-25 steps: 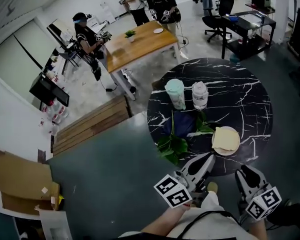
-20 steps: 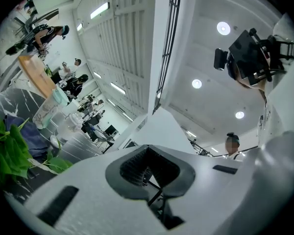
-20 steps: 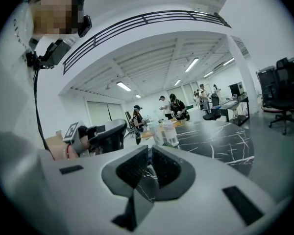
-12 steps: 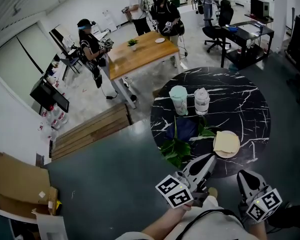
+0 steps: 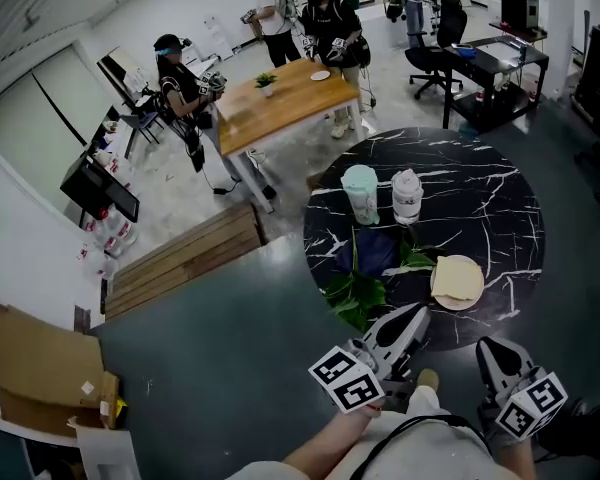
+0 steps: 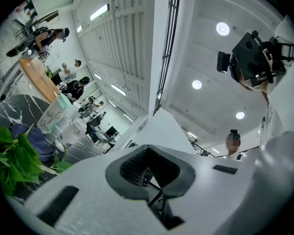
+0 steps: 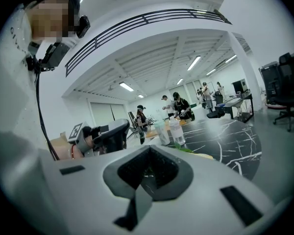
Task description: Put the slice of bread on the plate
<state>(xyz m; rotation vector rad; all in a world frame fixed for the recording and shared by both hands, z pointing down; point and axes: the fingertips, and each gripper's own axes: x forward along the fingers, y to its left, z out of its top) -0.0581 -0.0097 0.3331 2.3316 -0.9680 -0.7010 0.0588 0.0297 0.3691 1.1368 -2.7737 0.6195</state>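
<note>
Bread slice (image 5: 457,279) lies on the plate (image 5: 446,303), at the near edge of the black table (image 5: 480,198). The left gripper (image 5: 412,320) and the right gripper (image 5: 492,350) both have their jaws closed together on nothing. The slice is beyond and between them, and the left tip seems nearer.

Two units, left gripper (image 5: 412,320) and right gripper (image 5: 492,350): grey-white shells, black jaw linings, each carrying a cube (image 5: 346,380) of black-and-white square markers. Pale top (image 5: 420,404); black cable (image 5: 420,426) across it.
</note>
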